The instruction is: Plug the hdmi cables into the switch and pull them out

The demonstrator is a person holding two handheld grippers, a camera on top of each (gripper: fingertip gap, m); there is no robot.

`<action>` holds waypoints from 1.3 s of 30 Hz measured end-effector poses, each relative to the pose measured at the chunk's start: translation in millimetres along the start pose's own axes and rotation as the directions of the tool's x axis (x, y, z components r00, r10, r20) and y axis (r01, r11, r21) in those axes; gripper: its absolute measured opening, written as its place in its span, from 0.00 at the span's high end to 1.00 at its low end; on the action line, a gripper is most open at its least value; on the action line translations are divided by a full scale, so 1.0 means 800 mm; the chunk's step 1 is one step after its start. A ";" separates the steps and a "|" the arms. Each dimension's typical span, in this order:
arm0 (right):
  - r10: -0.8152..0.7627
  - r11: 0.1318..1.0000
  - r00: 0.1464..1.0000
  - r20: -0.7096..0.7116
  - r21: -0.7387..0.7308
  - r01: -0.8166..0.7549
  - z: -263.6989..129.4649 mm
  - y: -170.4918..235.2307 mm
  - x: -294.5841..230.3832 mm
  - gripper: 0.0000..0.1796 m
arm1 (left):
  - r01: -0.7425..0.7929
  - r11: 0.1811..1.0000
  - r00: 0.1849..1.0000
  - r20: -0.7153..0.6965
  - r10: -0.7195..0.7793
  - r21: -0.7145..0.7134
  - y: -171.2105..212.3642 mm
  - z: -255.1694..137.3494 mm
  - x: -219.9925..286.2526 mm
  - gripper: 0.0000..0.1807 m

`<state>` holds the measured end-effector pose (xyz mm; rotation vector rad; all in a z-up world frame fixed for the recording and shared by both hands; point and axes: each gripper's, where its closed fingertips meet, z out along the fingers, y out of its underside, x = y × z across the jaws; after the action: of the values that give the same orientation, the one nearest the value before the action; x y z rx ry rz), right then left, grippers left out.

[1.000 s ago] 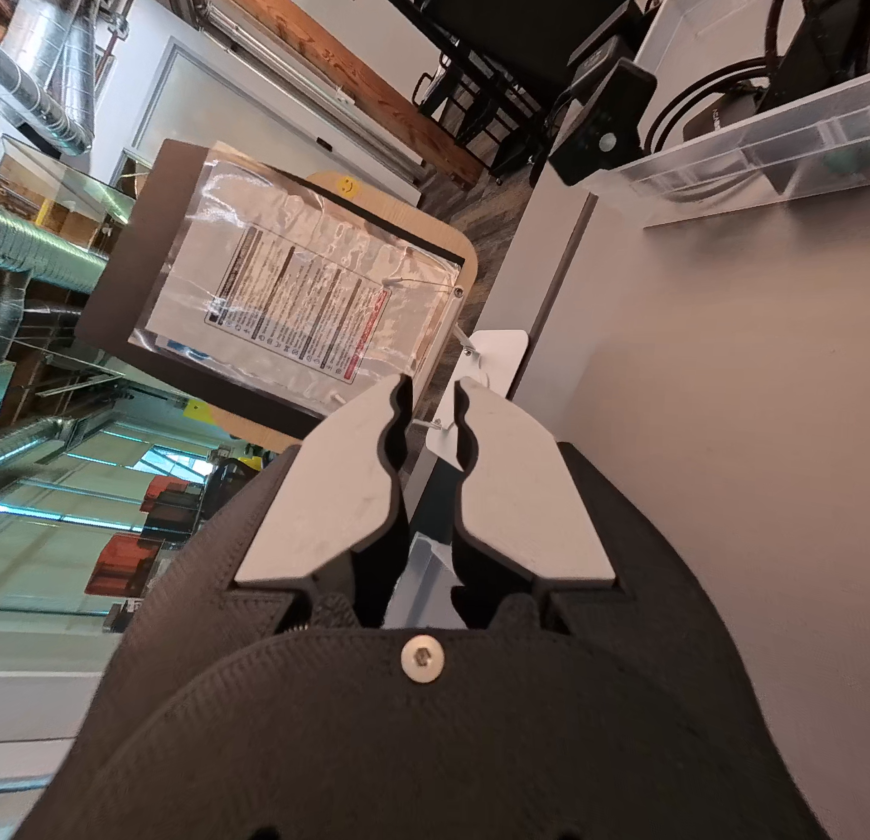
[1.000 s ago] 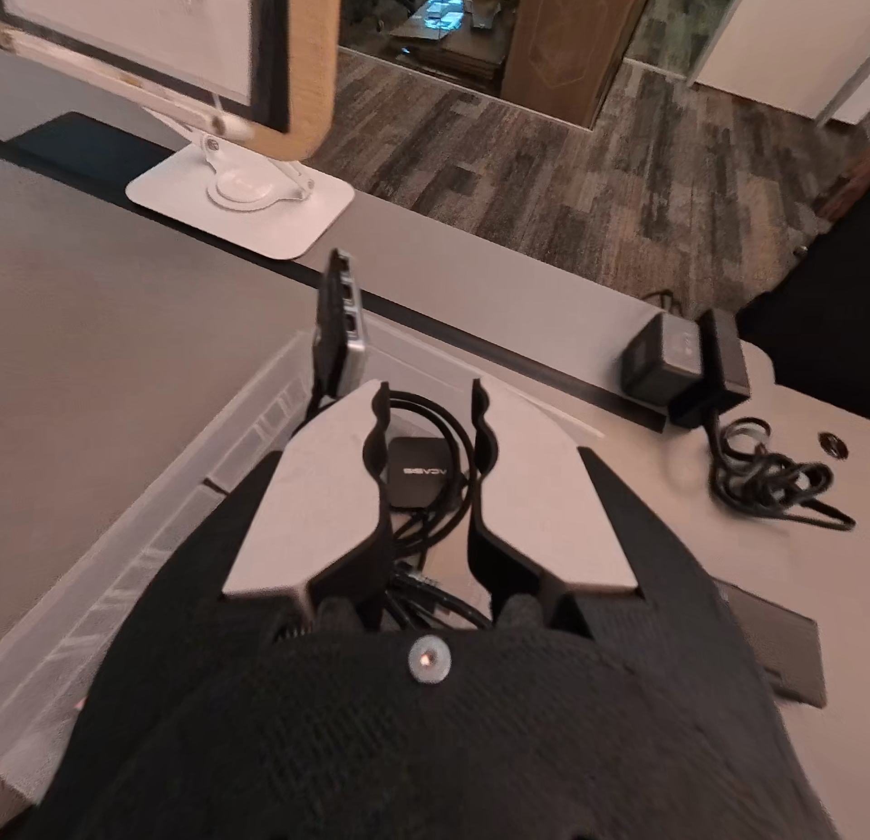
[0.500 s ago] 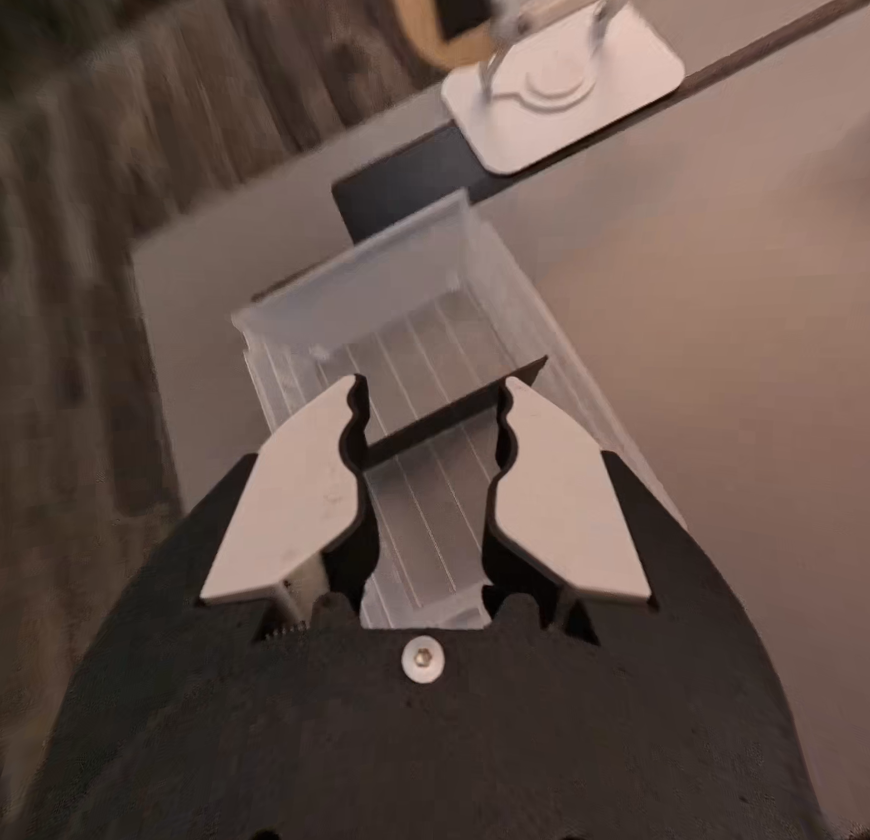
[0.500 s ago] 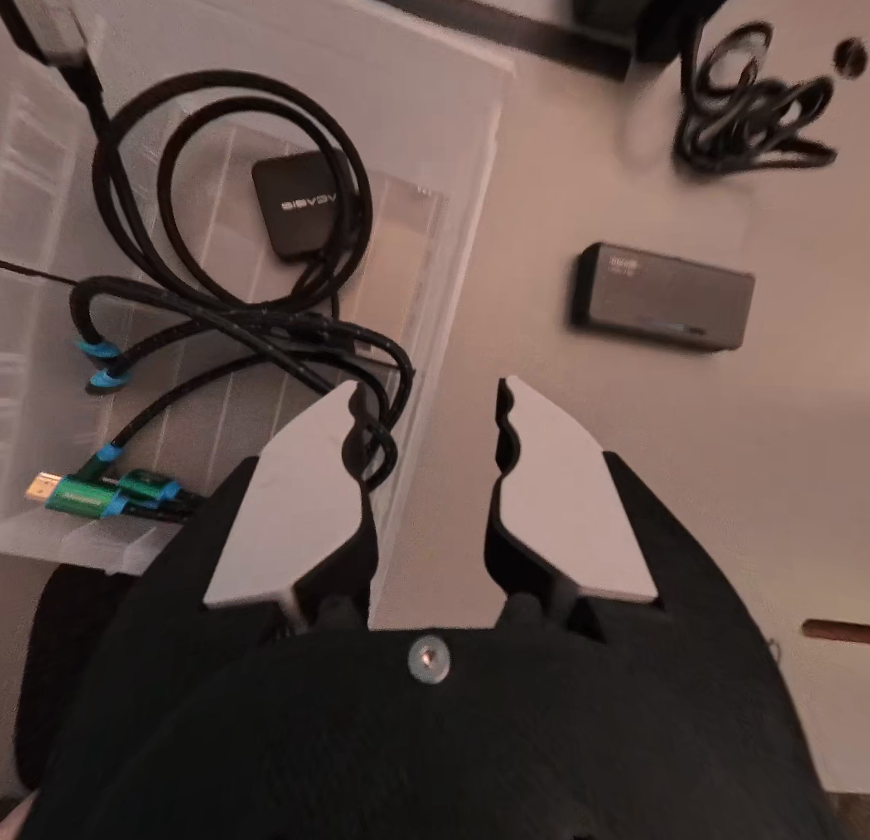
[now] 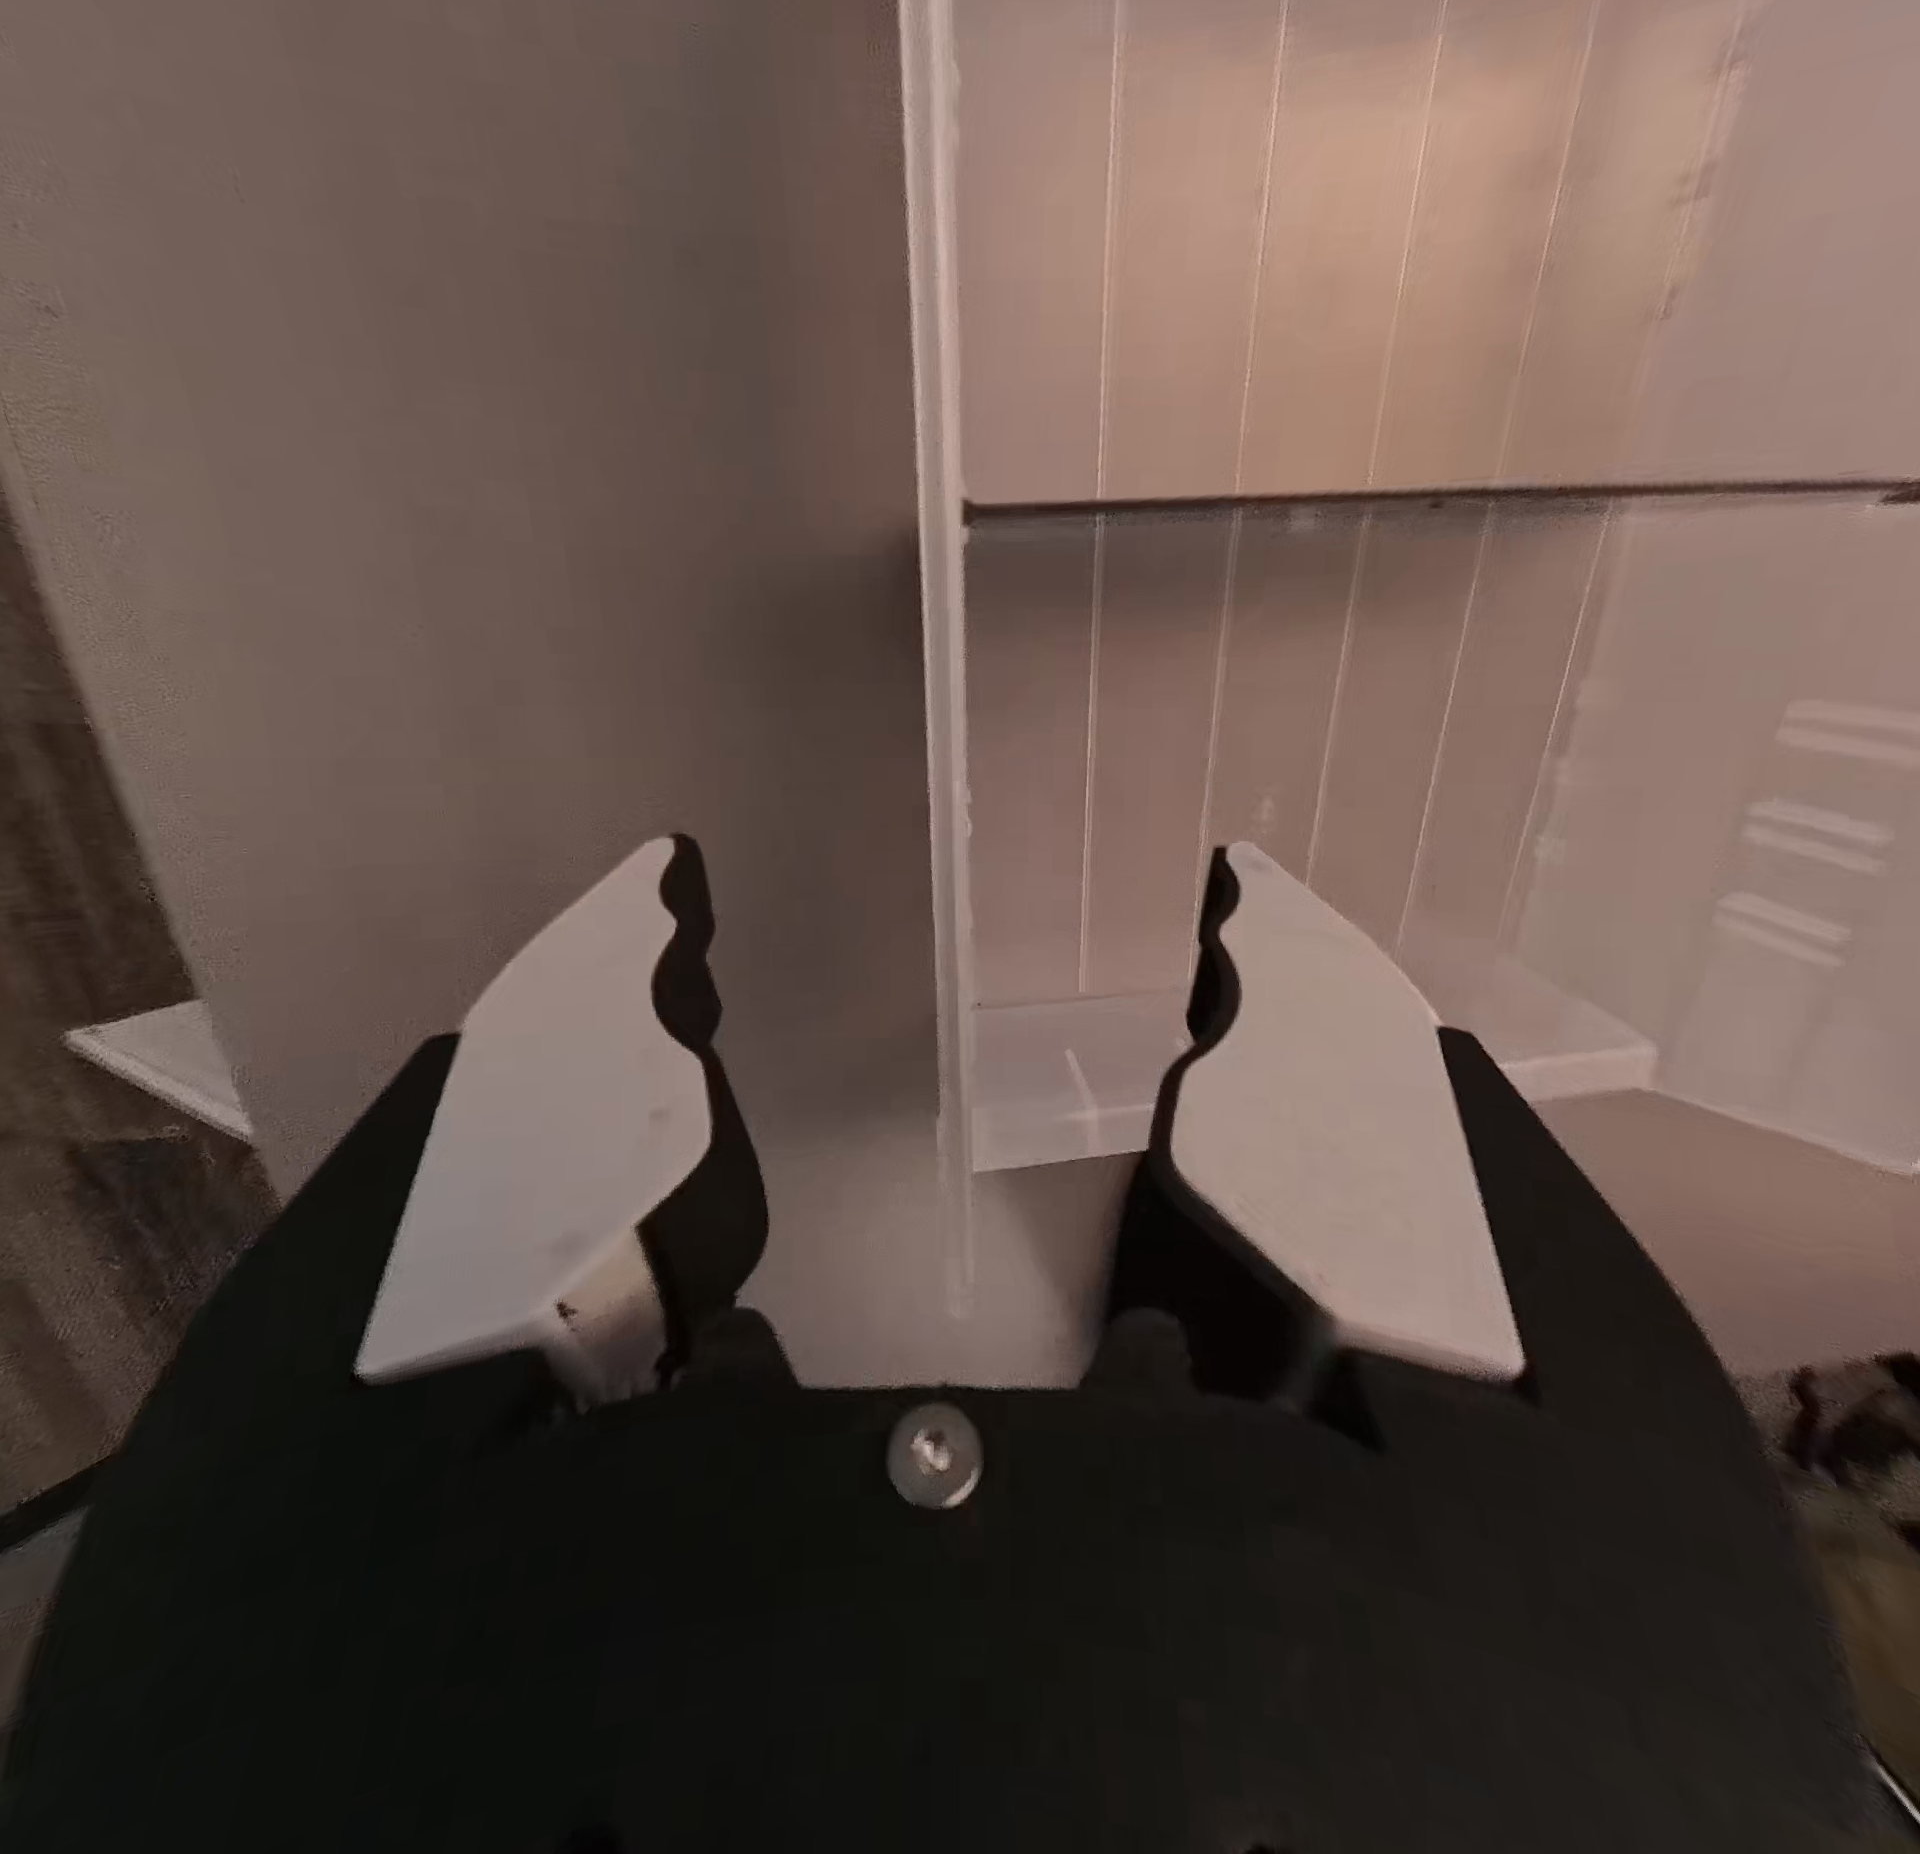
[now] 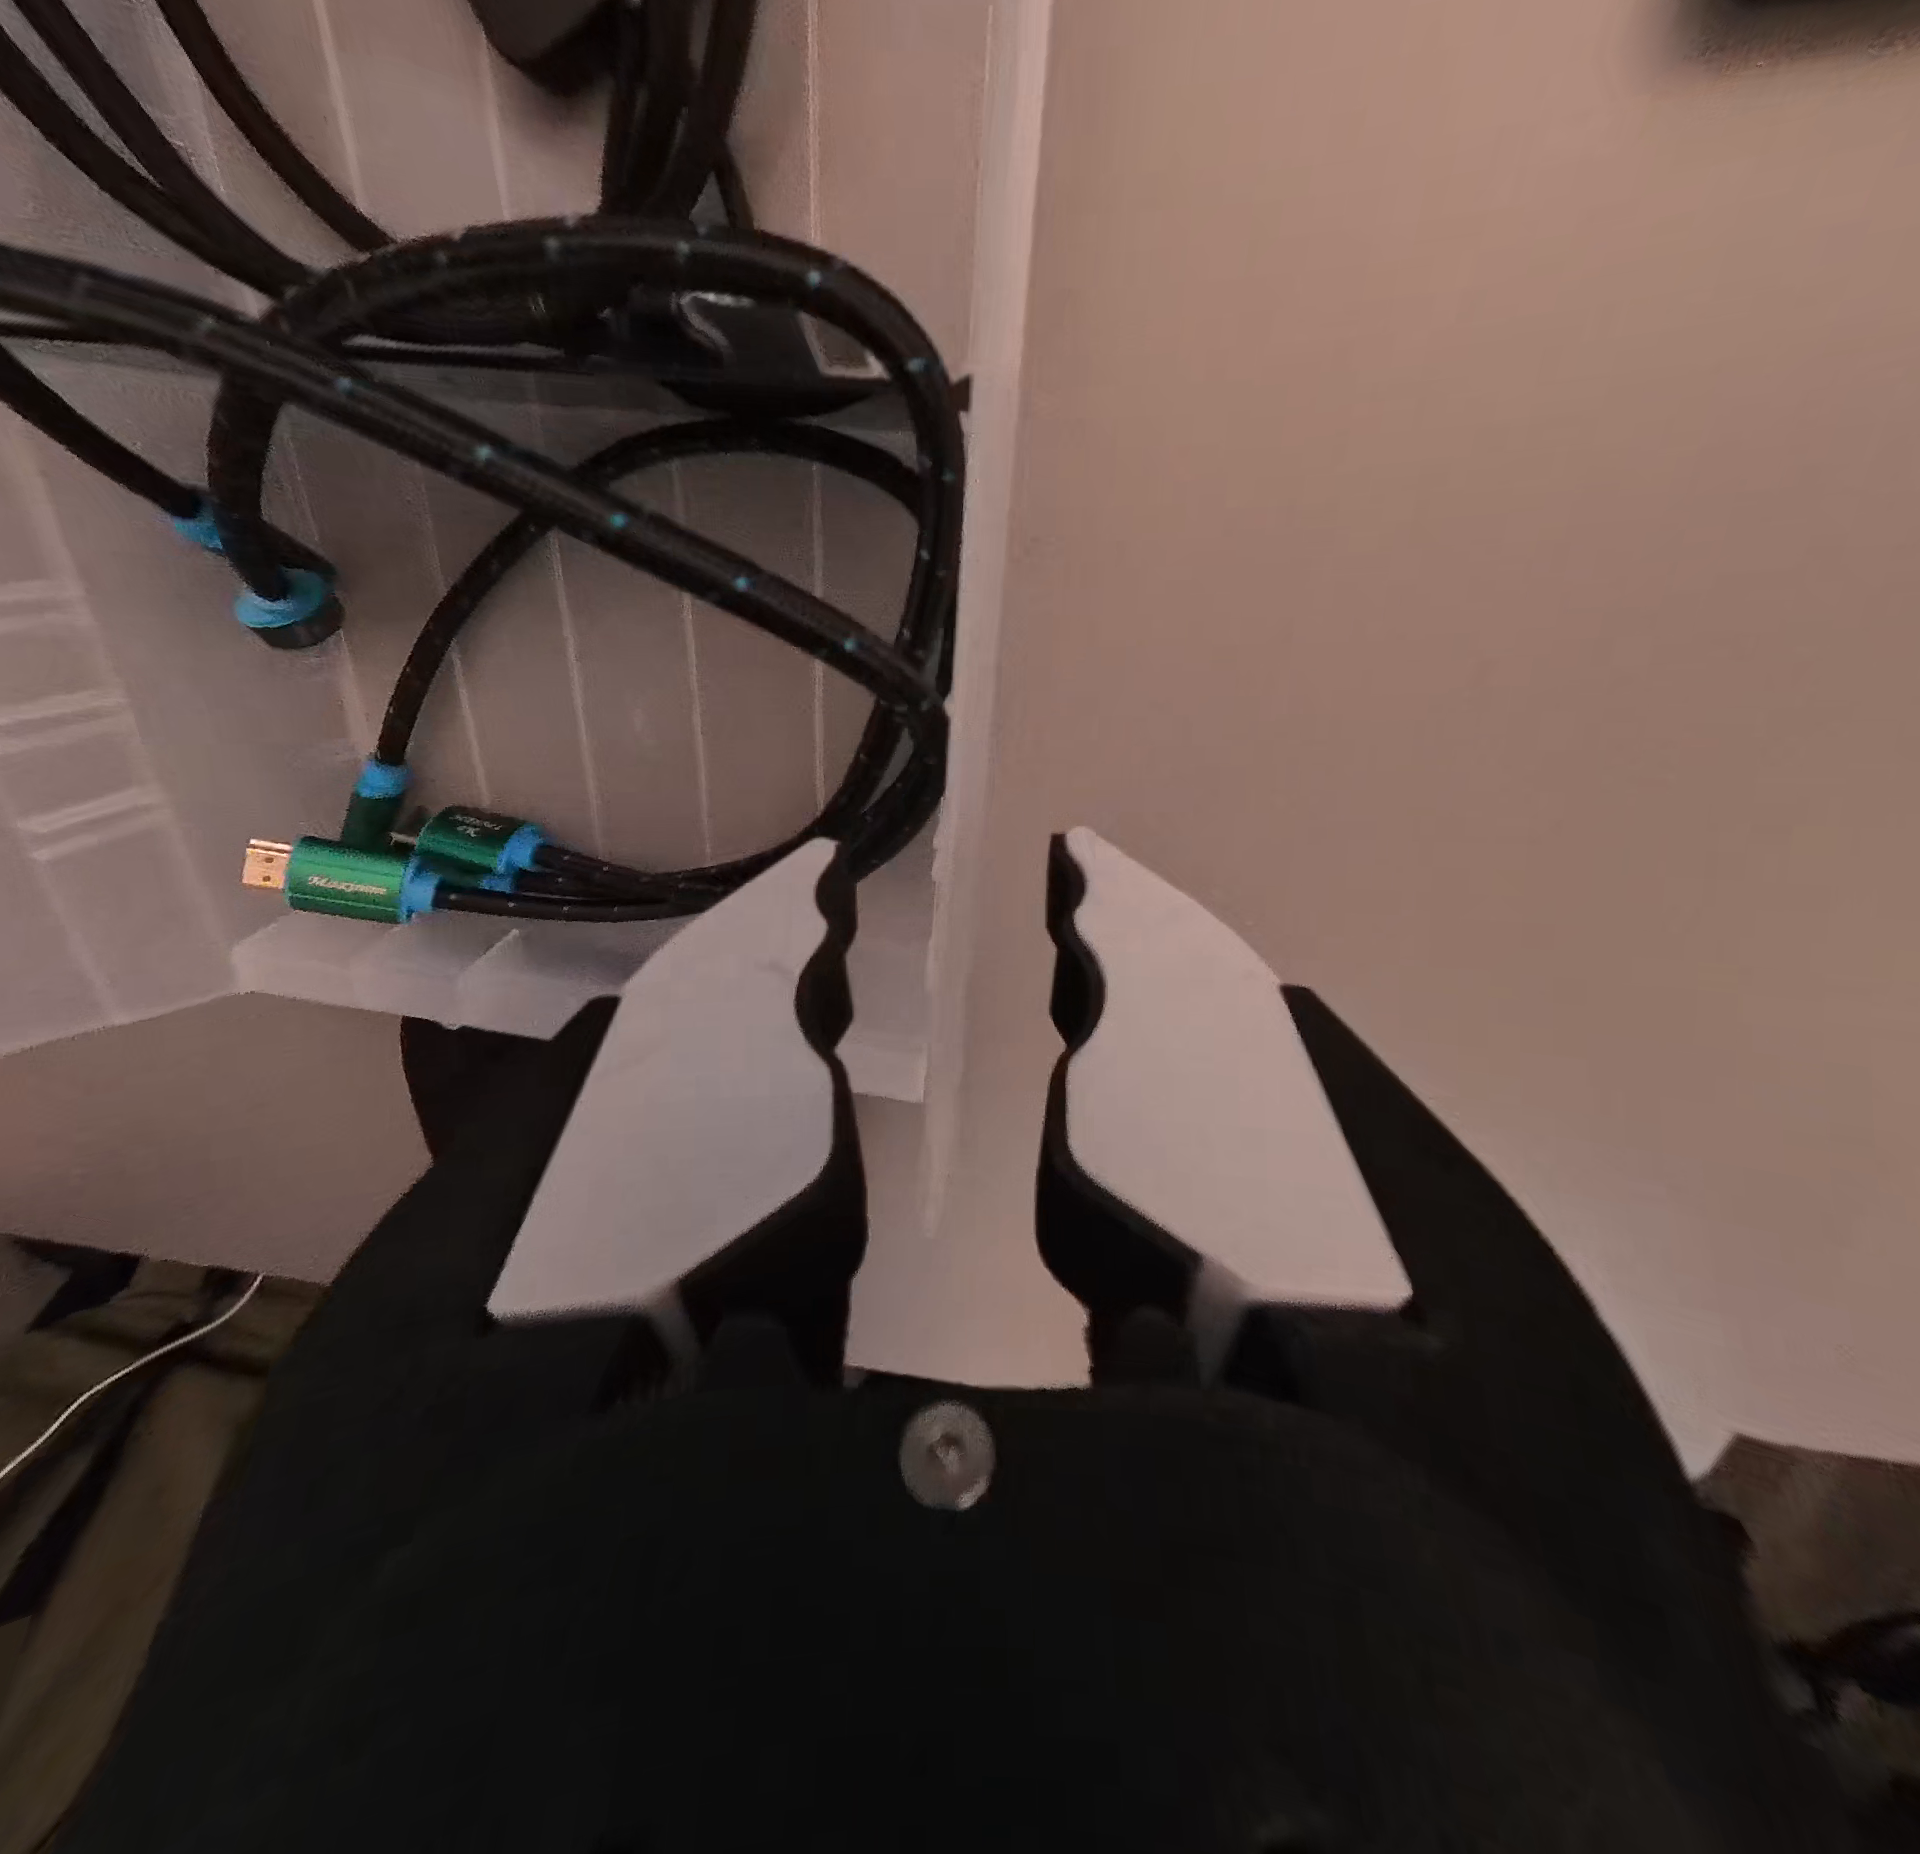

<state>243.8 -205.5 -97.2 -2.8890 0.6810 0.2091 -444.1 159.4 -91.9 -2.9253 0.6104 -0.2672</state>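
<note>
— How many plugs do you count?

— Two green HDMI plugs (image 6: 348, 877) for certain, side by side against the near wall of the clear bin (image 6: 992, 578). A third green end peeks out behind them, with blue collars on each. Two more blue-collared cable ends (image 6: 272, 599) lie farther left. The black braided cables (image 6: 582, 495) loop in a tangle, so I cannot count them.

— And the switch?

— A dark box at the top right of my right view, on the table (image 6: 1455, 557), blurred and cut by the frame; I cannot say for sure it is the switch.

— Your tongs?

— Both spread, pinching nothing. My right gripper (image 6: 948, 848) straddles the bin's right wall, one finger over the cables, one over bare table. My left gripper (image 5: 954, 854) straddles the left wall (image 5: 940, 661).

— What's in that side?

— Just a thin dark divider (image 5: 1434, 500) across a ribbed floor. Bare table lies left of it, up to the table edge.
</note>
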 end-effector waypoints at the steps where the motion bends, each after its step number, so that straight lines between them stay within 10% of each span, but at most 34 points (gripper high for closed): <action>1: 0.000 1.000 1.000 0.026 -0.023 0.000 0.007 0.000 -0.001 0.83 | -0.009 0.999 1.000 -0.012 0.009 -0.034 0.003 0.008 0.001 0.51; 18: -0.110 0.973 0.991 0.071 -0.198 0.122 0.052 -0.005 -0.029 0.90 | -0.207 0.889 0.977 -0.031 0.213 -0.409 0.035 0.067 0.050 0.89; 39: -0.380 0.876 0.919 0.108 -0.277 0.394 0.080 -0.026 -0.176 0.86 | -0.438 0.741 0.839 0.065 0.541 -0.508 0.037 0.091 0.194 0.74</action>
<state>122.3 -114.1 -132.7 -3.2088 0.0485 0.3528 -301.0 76.8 -146.0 -2.9961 1.5727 0.3007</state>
